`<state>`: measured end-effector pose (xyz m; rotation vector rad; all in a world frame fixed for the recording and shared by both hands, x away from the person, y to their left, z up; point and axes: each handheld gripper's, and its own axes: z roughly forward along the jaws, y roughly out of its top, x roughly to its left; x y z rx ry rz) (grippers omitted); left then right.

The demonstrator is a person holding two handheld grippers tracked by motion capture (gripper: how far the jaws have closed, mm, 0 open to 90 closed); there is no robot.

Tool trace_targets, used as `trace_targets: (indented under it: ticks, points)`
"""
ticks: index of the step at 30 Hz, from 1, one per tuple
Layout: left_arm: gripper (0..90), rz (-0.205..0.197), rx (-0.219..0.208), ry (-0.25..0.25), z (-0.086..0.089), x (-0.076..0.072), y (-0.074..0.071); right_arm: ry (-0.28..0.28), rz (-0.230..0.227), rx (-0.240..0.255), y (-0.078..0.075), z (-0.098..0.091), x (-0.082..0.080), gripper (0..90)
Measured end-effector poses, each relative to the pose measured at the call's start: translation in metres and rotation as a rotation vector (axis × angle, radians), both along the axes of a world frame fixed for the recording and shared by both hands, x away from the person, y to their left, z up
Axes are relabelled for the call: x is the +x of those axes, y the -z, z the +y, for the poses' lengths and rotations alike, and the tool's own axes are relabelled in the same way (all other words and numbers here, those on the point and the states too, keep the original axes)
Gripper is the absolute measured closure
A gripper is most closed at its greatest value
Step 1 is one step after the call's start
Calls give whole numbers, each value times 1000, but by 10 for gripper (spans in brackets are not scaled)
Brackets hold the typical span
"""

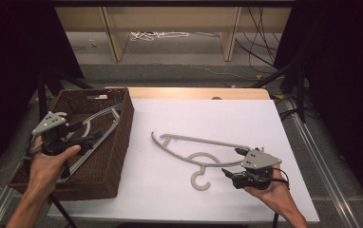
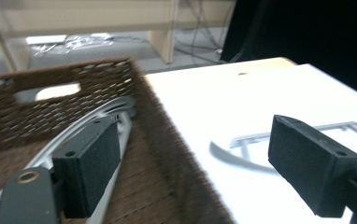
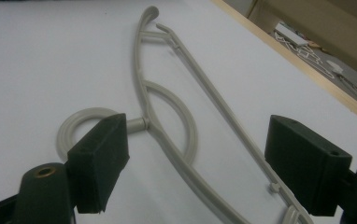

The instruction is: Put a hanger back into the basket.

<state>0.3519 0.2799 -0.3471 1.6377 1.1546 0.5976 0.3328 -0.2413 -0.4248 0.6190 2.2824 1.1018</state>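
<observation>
Lying flat on the white worktop [image 1: 170, 190], the grey hanger [image 1: 196, 147] is the piece now in hand, with its hook curled toward the person's edge and its long axis running across the sheet from upper left down to lower right in the high view. The right hand-held gripper [image 1: 230, 162] sits at the hanger's right-hand end with its jaws spread wide on either side of the arms and pressing on nothing; in the right gripper view the hanger [image 3: 186, 121] stretches away between the pads, hook ring to the left. To take it well, I would judge it best to close on the arm close to the neck, where the bars meet, so the long piece does not swing when lifted, and to keep it level for the carry. A second hanger [image 1: 96, 126] already lies in the brown wicker basket [image 1: 122, 142] at the worktop's left edge. The left hand-held gripper [image 1: 90, 131] hangs over that basket with its jaws wide apart and nothing between them.
</observation>
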Motion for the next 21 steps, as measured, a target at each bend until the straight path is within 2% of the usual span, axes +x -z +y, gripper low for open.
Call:
trace_targets:
  ticks: [2, 5, 6, 8, 11, 12, 16, 21]
  points:
    - [168, -39, 4, 37, -15, -5, 1, 0, 0, 1, 0, 0, 0, 220]
    - [166, -59, 0, 65, -25, -9, 2, 0, 3, 1, -1, 0, 0, 220]
    - [166, -73, 1, 92, -33, -13, 3, 0, 2, 4, -1, 0, 0, 220]
    - [167, -100, -3, 112, -42, -17, 4, 1, -1, 5, -1, 0, 0, 220]
    - [166, -111, -5, 134, -51, -21, 5, 5, -2, 17, 0, 0, 0, 218]
    - [167, -127, -8, 160, -60, -25, 7, 12, -2, 39, -1, -1, 0, 218]
    - [166, -148, -13, 194, -73, -30, 10, 24, 6, 70, -1, -2, 0, 217]
    - [167, -171, 10, 225, -92, -38, 21, 46, 0, 97, 1, -3, 1, 216]
